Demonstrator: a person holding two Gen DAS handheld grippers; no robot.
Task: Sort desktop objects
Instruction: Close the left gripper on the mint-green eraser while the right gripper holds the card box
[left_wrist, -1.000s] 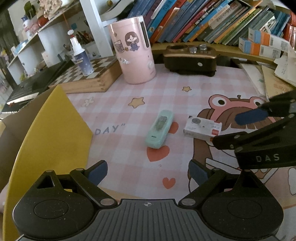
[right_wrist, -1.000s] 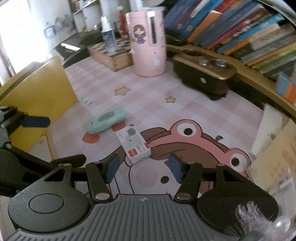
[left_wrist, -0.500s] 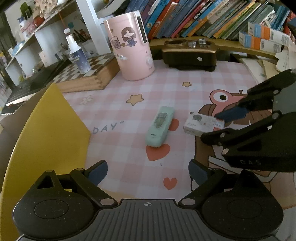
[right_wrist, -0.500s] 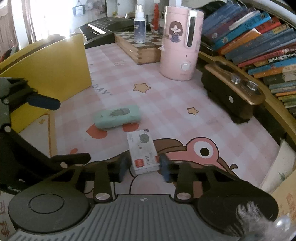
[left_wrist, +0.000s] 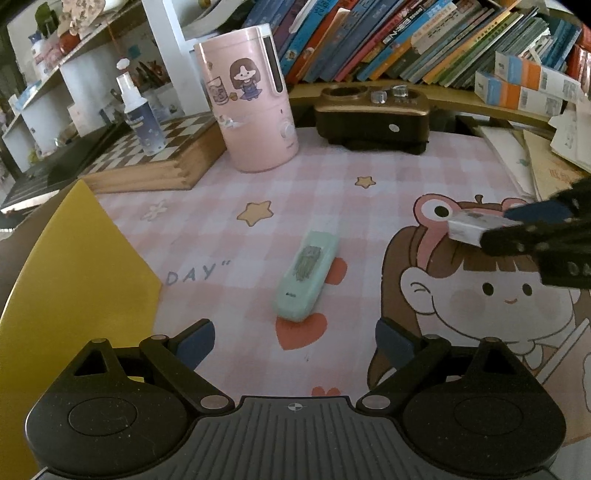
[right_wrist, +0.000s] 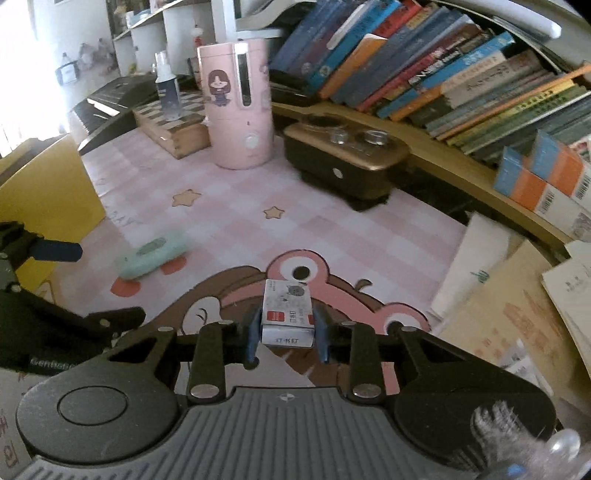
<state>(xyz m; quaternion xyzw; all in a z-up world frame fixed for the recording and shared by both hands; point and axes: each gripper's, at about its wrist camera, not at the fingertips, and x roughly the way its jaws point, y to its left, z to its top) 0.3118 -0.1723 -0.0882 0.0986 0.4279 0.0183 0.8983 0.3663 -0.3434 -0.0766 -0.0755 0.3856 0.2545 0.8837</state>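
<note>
My right gripper (right_wrist: 286, 332) is shut on a small white staple box (right_wrist: 287, 314) with a red label and holds it above the pink cartoon mat. The box also shows in the left wrist view (left_wrist: 471, 226), clamped between the right gripper's fingers at the right edge. A mint-green case (left_wrist: 307, 273) lies flat on the mat ahead of my left gripper (left_wrist: 293, 338), which is open and empty. The case also shows in the right wrist view (right_wrist: 151, 254) at the left.
A yellow box (left_wrist: 74, 280) stands at the left. A pink humidifier (left_wrist: 251, 103), a wooden chess box (left_wrist: 147, 162) with a spray bottle (left_wrist: 138, 114), and a brown-gold device (left_wrist: 373, 114) line the back. Books (right_wrist: 424, 74) and papers (right_wrist: 517, 295) crowd the right.
My right gripper closed on the staple box, lifted it off the mat and carried it to the right. The left gripper stayed open and nearly still.
</note>
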